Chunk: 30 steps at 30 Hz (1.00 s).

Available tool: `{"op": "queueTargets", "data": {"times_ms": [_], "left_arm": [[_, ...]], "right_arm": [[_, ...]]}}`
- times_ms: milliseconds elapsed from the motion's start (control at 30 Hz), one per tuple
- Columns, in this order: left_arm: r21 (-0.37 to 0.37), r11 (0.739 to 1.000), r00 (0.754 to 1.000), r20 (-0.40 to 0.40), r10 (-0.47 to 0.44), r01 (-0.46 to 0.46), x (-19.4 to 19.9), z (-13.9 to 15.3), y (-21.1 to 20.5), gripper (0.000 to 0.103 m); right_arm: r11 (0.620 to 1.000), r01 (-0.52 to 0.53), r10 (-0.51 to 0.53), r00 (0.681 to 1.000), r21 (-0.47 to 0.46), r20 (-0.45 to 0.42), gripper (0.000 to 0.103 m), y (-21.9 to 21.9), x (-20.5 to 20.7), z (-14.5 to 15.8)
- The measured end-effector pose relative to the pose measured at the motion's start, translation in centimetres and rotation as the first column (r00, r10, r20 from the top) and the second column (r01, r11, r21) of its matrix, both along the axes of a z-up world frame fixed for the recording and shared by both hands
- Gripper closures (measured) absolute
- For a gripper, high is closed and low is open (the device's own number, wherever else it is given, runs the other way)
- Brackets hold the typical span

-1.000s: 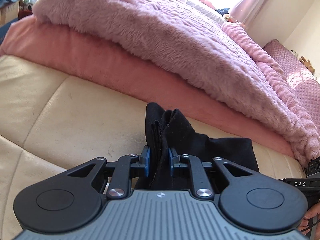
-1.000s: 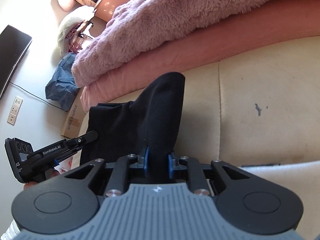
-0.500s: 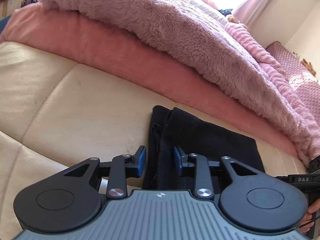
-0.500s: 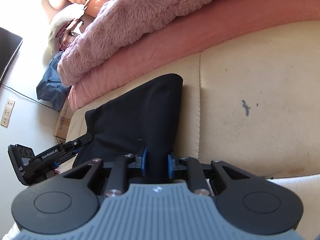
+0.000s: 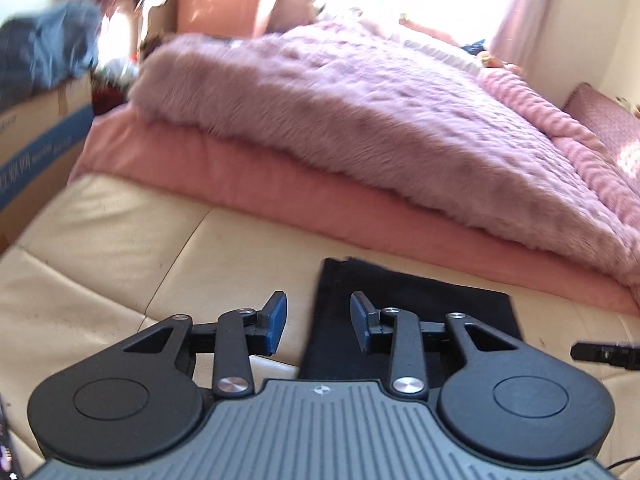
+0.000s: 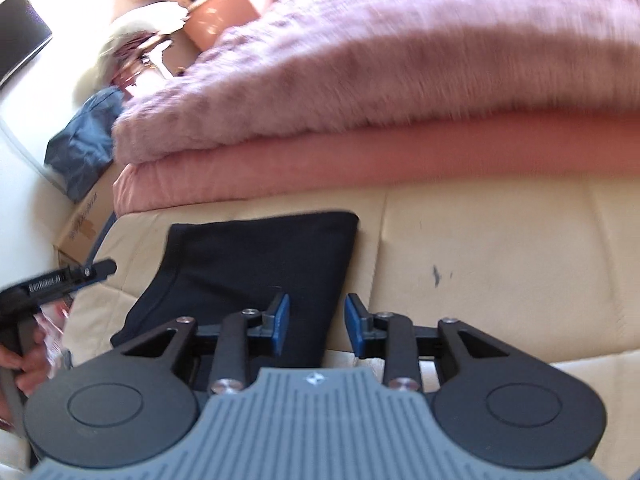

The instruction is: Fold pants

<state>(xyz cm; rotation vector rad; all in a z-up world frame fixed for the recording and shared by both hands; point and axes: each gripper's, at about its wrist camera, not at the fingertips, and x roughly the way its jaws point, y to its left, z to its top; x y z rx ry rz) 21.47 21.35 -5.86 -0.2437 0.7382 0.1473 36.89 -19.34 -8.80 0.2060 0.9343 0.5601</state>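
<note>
Each gripper, left gripper (image 5: 318, 328) and right gripper (image 6: 314, 324), has 2 blue pads (image 5: 277, 322) on black linkage arms with silver screws. Behind the pads sit 2 round black discs flanking a ribbed grey plate with a small cross emblem. The left gripper's black side carries white lettering.

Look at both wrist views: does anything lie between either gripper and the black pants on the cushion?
Nothing visible does. The folded black pants lie flat on the cream cushion. The left gripper and the right gripper are both opening, free of the cloth, with only air between fingers and fabric.
</note>
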Motion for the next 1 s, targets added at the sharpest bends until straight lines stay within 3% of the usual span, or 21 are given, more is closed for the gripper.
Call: {"op": "queueTargets", "data": {"times_ms": [200,500,667,767,900,1000], "left_arm": [[0.147,0.987,0.996,0.059,-0.068,0.059,-3.2,3.7,-5.2,0.059],[0.38,0.923,0.982,0.145,-0.123,0.06,-8.6,7.4,-11.0,0.032],[0.414,0.91,0.977,0.184,-0.103,0.018,-11.4,7.6,-12.7,0.024],[0.444,0.896,0.978,0.176,-0.112,0.023,-12.6,7.0,-13.7,0.016],[0.467,0.883,0.979,0.155,-0.131,0.044,-13.6,6.1,-14.6,0.016],[0.436,0.899,0.984,0.141,-0.105,0.033,-14.1,5.3,-14.3,0.014]], "right_arm": [[0.996,-0.033,0.049,0.979,-0.086,0.199,0.062,0.3,-5.7,5.6],[0.992,0.01,0.037,0.927,-0.124,0.372,0.033,-0.1,-14.9,10.2],[0.986,0.024,0.053,0.895,-0.165,0.443,0.022,0.5,-19.4,10.9],[0.983,0.037,0.054,0.881,-0.181,0.471,0.022,0.8,-21.6,10.8],[0.98,0.063,0.035,0.881,-0.19,0.472,0.022,1.0,-23.4,10.1],[0.98,0.081,0.01,0.893,-0.181,0.451,0.021,1.0,-23.8,9.2]]}}
